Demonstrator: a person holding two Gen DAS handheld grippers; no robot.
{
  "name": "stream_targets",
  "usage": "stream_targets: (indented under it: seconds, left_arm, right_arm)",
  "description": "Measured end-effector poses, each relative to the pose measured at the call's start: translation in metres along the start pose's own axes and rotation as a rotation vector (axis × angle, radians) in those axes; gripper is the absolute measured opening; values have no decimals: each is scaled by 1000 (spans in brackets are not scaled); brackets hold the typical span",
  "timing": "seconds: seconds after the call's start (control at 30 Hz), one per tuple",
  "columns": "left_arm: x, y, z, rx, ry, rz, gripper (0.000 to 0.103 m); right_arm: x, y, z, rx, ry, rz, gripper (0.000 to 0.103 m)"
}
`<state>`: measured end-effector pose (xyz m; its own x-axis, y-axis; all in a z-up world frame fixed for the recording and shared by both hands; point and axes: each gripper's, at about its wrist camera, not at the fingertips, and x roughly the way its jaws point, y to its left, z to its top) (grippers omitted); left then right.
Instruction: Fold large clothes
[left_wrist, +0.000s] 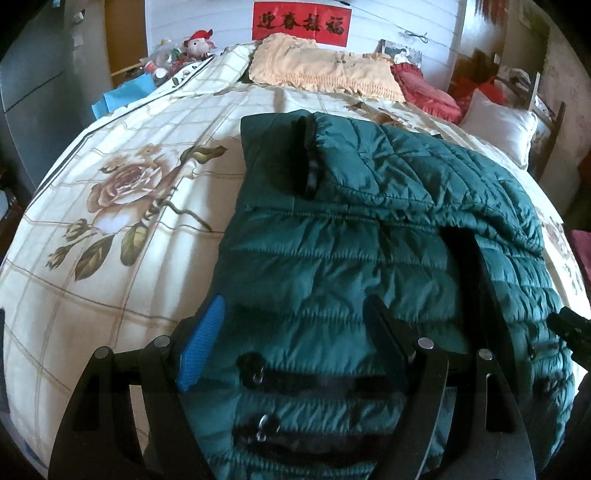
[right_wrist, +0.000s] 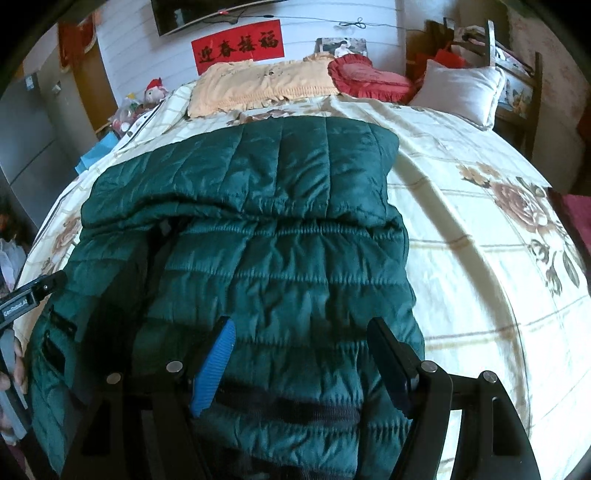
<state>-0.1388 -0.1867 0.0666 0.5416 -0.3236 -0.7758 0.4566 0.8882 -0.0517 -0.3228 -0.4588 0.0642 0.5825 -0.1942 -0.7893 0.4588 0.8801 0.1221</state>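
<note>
Hovering spread and empty, the left claw (left_wrist: 291, 343) and right claw (right_wrist: 301, 354) hang over the green jacket (left_wrist: 351, 258) lying mid-bed (left_wrist: 110, 295) near the foot edge; its slippery puffy quilting could spring unfolded if pinched shallowly.

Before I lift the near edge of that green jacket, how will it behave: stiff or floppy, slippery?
Likely floppy: the jacket already lies folded over itself in soft creases, so a lifted edge should sag. Probably slippery, given its shiny shell. Probably light for its bulk, since the quilted panels look puffy. Both tools are open above it, the left tool and the right tool.
</note>
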Motion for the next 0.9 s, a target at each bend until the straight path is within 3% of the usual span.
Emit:
stream_targets:
  seconds: [0.4, 0.9]
  left_arm:
    - [-26, -9, -28, 33, -15, 11, 78]
    - [-45, -3, -58, 29, 4, -28, 78]
  right_arm:
    - [-19, 1, -25, 30, -2, 28, 74]
    - [-37, 5, -47, -10, 4, 13, 76]
